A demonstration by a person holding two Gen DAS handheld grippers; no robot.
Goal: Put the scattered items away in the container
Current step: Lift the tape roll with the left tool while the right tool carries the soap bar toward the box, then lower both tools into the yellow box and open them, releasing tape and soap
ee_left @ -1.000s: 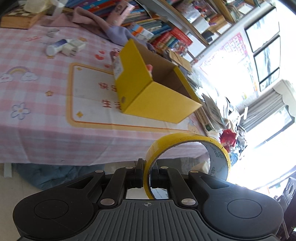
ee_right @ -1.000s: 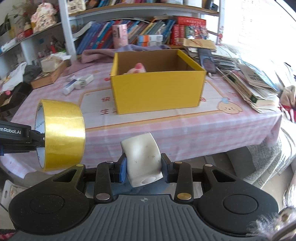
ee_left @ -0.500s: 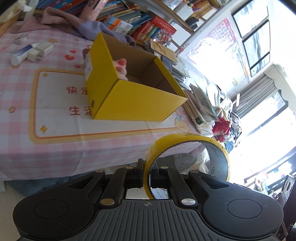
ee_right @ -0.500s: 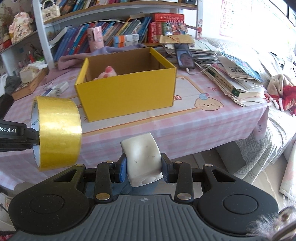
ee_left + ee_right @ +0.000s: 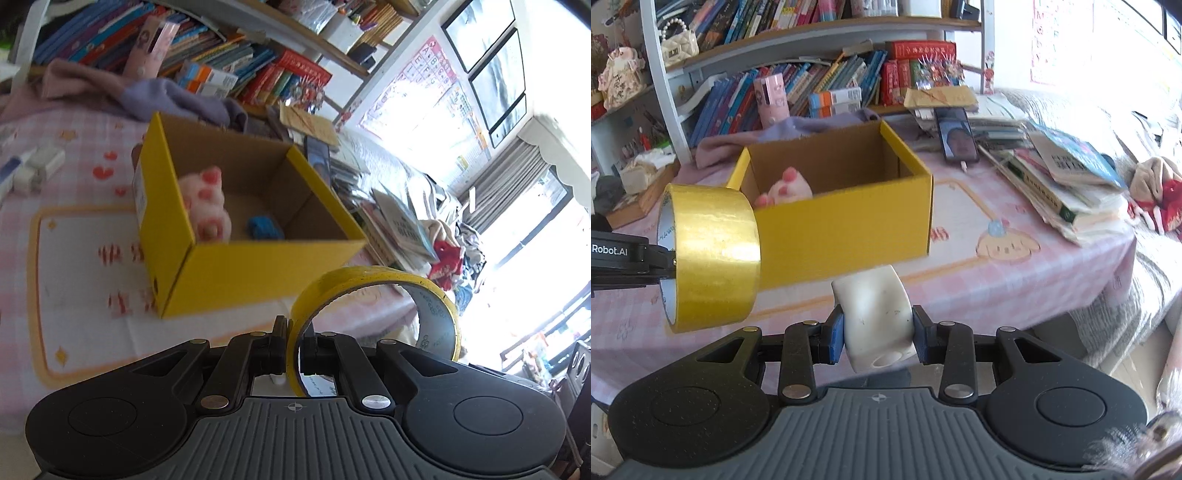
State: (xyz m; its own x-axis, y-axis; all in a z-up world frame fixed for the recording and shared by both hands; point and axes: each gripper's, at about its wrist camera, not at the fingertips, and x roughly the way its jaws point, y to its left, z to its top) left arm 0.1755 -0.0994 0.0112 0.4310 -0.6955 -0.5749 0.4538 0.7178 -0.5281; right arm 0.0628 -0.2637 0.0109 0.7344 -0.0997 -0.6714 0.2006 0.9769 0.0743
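Ahead of your left gripper [image 5: 293, 354], in the left wrist view, the open yellow cardboard box [image 5: 236, 266] sits on the pink checked tablecloth [image 5: 66, 184]. Your left fingers are nearly closed, pinching the thin wall of a roll of yellow adhesive tape [image 5: 373, 291]; the rest of the ring arcs off to the right of the fingers. Inside the box lie a pink-and-white plush toy [image 5: 208, 206], against the left wall, and a small blue object [image 5: 264, 227] on the floor beside it. The view is blurred. White items [image 5: 35, 170] lie on the cloth at far left, well apart from the box.

Over in the right wrist view, your right gripper [image 5: 877, 334] is clamped at a moderate width on a white rounded plastic piece [image 5: 875, 317] with a hole in its near face; both blue pads [image 5: 836, 334] press its sides. The tape roll [image 5: 709, 258] hangs at left, held by your left gripper [image 5: 670, 264], overlapping the box's [image 5: 846, 236] near left corner from this angle. The plush toy [image 5: 786, 188] shows above the near wall. A stack of books [image 5: 1067, 177] and a phone [image 5: 958, 140] lie to the right of the box.
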